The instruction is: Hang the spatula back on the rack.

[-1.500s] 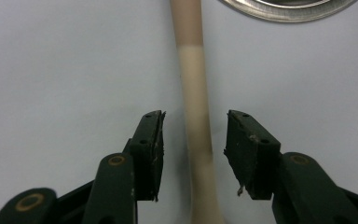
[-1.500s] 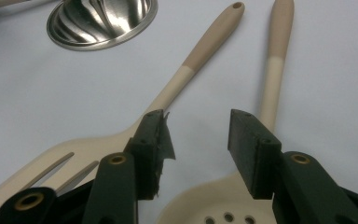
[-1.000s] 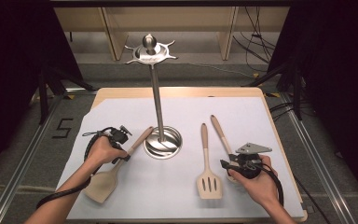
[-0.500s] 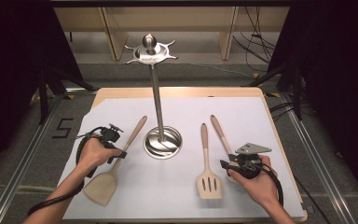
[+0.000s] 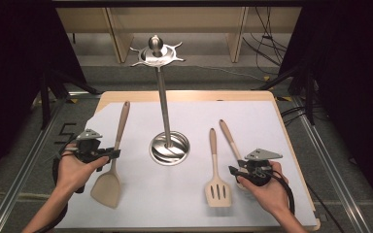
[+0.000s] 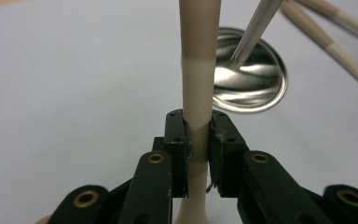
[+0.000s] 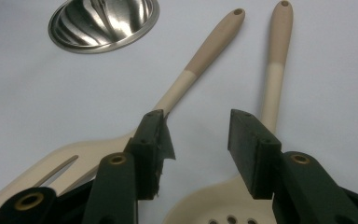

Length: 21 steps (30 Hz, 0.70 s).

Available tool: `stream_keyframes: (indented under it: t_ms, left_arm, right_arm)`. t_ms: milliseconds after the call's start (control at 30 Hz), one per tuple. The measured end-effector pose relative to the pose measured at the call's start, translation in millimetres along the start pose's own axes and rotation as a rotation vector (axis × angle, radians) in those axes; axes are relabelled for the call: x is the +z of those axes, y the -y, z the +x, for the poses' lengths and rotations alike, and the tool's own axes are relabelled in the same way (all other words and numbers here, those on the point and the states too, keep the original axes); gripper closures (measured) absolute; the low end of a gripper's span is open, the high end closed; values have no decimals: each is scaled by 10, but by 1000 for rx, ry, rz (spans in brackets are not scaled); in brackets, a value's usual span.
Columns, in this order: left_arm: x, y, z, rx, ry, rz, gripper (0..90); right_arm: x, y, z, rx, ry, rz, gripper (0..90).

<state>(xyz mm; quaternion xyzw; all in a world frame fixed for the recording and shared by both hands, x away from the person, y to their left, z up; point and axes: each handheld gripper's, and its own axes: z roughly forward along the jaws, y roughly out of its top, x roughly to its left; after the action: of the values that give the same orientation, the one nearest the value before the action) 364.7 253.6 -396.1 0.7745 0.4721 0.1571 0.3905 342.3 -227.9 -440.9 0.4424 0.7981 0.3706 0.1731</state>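
Pinching the solid spatula (image 6: pixel 198 84) neck, left tongs (image 6: pixel 197 140); right tongs (image 7: pixel 196 140) spread above slotted spatula (image 5: pixel 217 187); no legible writing.

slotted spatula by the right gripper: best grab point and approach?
Take the slotted spatula on the pale, narrow neck just above its wide head, coming straight down with the jaws across the handle. It lies flat on the white mat, and the perforated spoon lies close on its right, so the open right gripper should keep its outer jaw between the two handles.
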Motion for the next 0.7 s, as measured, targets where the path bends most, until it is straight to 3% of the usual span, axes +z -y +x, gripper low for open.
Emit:
stream_keyframes:
  t_ms: [67, 100, 267, 400, 433, 700]
  left_arm:
    - [-98, 26, -29, 7, 8, -59, 782]
    - [-98, 26, -29, 7, 8, -59, 782]
    - [-214, 39, -80, 27, 13, -148, 782]
    - [-270, 16, -97, 63, 25, -180, 782]
    - [-280, -1, -112, 57, 37, -206, 782]
    - [-299, -95, -184, 80, 59, -250, 782]
  right_arm:
    - [5, 1, 7, 2, -2, -5, 566]
    - [5, 1, 7, 2, -2, -5, 566]
    - [-3, -3, 2, 0, -4, 2, 566]
    - [-5, -5, -4, -8, 3, -3, 566]
    - [-4, -6, -1, -6, 3, -4, 566]
    - [-10, -7, -3, -6, 7, -9, 566]
